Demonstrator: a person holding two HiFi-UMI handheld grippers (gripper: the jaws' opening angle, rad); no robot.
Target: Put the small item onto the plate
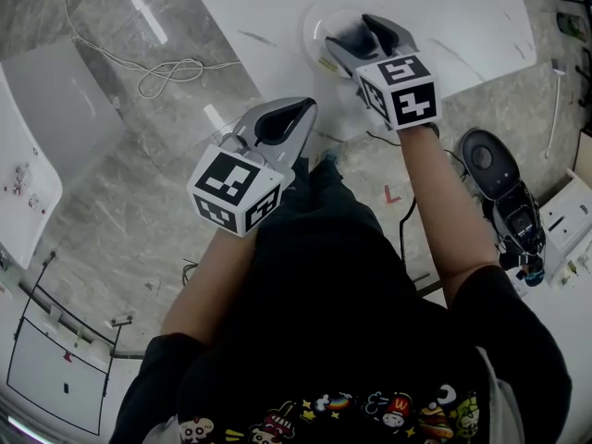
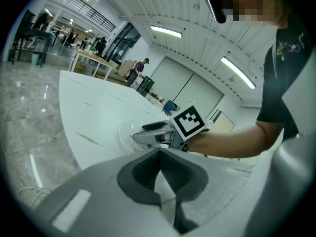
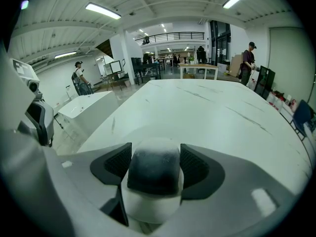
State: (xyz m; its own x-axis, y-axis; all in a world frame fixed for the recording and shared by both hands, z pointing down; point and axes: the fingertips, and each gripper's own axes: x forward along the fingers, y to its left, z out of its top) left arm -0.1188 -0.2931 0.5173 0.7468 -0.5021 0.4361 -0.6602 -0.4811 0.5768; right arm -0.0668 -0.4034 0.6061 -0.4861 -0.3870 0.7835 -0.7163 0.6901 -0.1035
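A small rounded item [image 3: 154, 174], dark on top and white below, sits clamped between the dark pads of my right gripper [image 3: 154, 149]. In the head view that right gripper [image 1: 361, 28] hovers over a white plate [image 1: 317, 21] near the edge of the white table [image 1: 444, 17]. The left gripper view shows the plate [image 2: 124, 131] just under the right gripper's jaws. My left gripper [image 1: 298, 111] hangs off the table above the floor, nearer my body, with its jaws shut and nothing in them.
A loose white cable [image 1: 166, 70] lies on the marble floor left of the table. A black device [image 1: 488, 160] and boxes stand at the right. A white board [image 1: 46, 100] sits at the left. People stand far across the hall.
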